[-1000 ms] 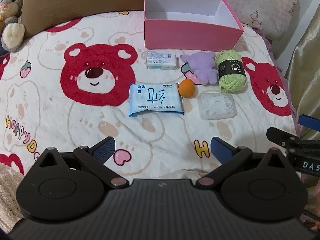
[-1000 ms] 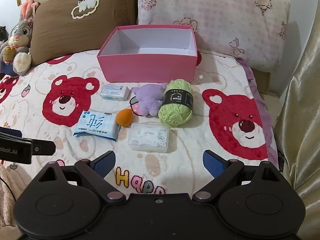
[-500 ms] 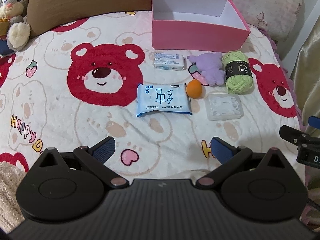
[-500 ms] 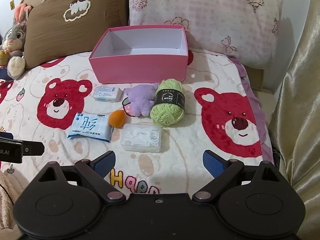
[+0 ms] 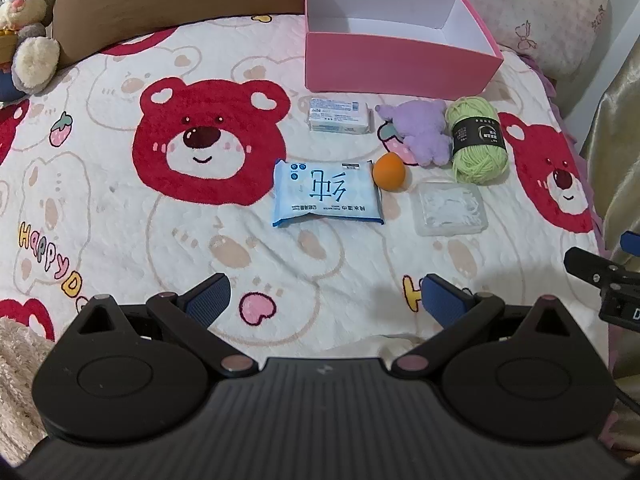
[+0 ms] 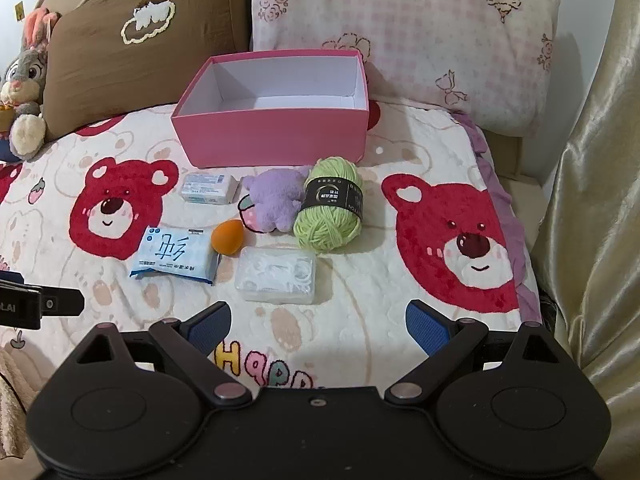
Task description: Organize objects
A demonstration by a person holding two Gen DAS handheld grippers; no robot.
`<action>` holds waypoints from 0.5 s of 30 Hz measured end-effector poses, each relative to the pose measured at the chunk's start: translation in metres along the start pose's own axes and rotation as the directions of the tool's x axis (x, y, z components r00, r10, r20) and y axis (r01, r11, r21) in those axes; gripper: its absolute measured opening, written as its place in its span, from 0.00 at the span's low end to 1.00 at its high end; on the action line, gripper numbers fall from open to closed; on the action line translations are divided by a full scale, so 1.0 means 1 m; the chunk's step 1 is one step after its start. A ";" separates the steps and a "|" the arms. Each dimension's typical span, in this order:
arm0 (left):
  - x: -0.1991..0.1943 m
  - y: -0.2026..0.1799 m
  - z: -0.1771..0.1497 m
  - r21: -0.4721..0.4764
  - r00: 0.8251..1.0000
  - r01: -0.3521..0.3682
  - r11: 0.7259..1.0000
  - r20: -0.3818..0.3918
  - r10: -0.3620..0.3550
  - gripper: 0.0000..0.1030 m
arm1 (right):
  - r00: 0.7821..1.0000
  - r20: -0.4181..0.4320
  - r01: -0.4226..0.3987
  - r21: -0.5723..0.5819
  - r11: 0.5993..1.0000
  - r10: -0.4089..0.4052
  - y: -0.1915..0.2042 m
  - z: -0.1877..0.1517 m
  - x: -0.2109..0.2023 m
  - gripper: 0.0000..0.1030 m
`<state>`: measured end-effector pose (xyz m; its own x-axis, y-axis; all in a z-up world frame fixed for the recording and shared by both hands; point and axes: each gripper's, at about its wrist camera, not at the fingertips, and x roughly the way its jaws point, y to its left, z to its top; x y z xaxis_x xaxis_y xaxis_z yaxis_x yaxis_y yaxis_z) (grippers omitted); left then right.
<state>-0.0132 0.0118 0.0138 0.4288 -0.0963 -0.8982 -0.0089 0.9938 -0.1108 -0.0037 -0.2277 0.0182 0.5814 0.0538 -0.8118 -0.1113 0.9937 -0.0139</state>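
Observation:
An empty pink box stands at the back of the bed. In front of it lie a small white pack, a purple plush, a green yarn ball, an orange sponge egg, a blue wipes pack and a clear plastic case. My left gripper is open, low over the blanket, short of the wipes. My right gripper is open too, just in front of the clear case.
A bear-print blanket covers the bed. A brown pillow and a pink checked pillow lean behind the box. A bunny toy sits at the far left. A gold curtain hangs on the right.
Both grippers have drifted slightly toward the row of objects, staying open. In the right view the box and objects shifted right, then closer. Nothing on the bed has moved.

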 end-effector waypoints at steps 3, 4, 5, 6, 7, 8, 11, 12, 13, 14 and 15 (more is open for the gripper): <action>0.000 0.000 0.000 0.001 1.000 0.000 1.000 0.000 0.000 1.00 | 1.000 -0.005 0.007 -0.009 1.000 -0.007 0.001 -0.001 0.001 0.93; 0.000 0.000 0.000 0.001 1.000 0.000 1.000 0.000 0.000 1.00 | 1.000 -0.006 0.009 -0.011 1.000 -0.009 0.001 -0.001 0.001 0.93; 0.001 0.000 -0.001 0.003 1.000 0.000 1.000 -0.002 0.000 1.00 | 1.000 -0.008 0.009 -0.010 1.000 -0.009 0.001 -0.001 0.002 0.93; 0.002 -0.001 -0.001 0.003 1.000 0.001 1.000 -0.004 -0.001 1.00 | 1.000 -0.009 0.008 -0.008 1.000 -0.008 0.001 -0.001 0.002 0.93; 0.003 -0.001 -0.001 0.002 1.000 0.003 1.000 -0.006 -0.003 1.00 | 1.000 -0.009 0.007 -0.007 1.000 -0.007 0.001 -0.001 0.002 0.93; 0.004 -0.001 -0.001 -0.001 1.000 0.005 1.000 -0.012 -0.005 1.00 | 1.000 -0.009 0.006 -0.008 1.000 -0.006 0.001 -0.001 0.002 0.93; 0.008 -0.003 -0.003 -0.003 1.000 0.002 1.000 -0.021 -0.002 1.00 | 1.000 -0.010 0.006 -0.012 1.000 -0.006 0.002 -0.002 0.002 0.93; 0.009 -0.003 -0.002 -0.002 1.000 0.002 1.000 -0.024 -0.002 1.00 | 1.000 -0.010 0.005 -0.013 1.000 -0.005 0.002 -0.002 0.002 0.93; 0.009 -0.002 -0.002 -0.002 1.000 0.002 1.000 -0.026 -0.002 1.00 | 1.000 -0.010 0.004 -0.014 1.000 -0.004 0.002 -0.002 0.002 0.93; 0.010 -0.002 -0.002 -0.004 1.000 0.001 1.000 -0.028 -0.002 1.00 | 1.000 -0.011 0.004 -0.015 1.000 -0.004 0.003 -0.002 0.002 0.93; 0.010 -0.002 -0.002 -0.005 1.000 0.001 1.000 -0.030 -0.002 1.00 | 1.000 -0.013 0.004 -0.015 1.000 -0.005 0.003 -0.002 0.003 0.93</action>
<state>-0.0105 0.0086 0.0039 0.4017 -0.0994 -0.9103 -0.0126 0.9934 -0.1140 -0.0045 -0.2250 0.0147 0.5716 0.0480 -0.8191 -0.1206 0.9924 -0.0260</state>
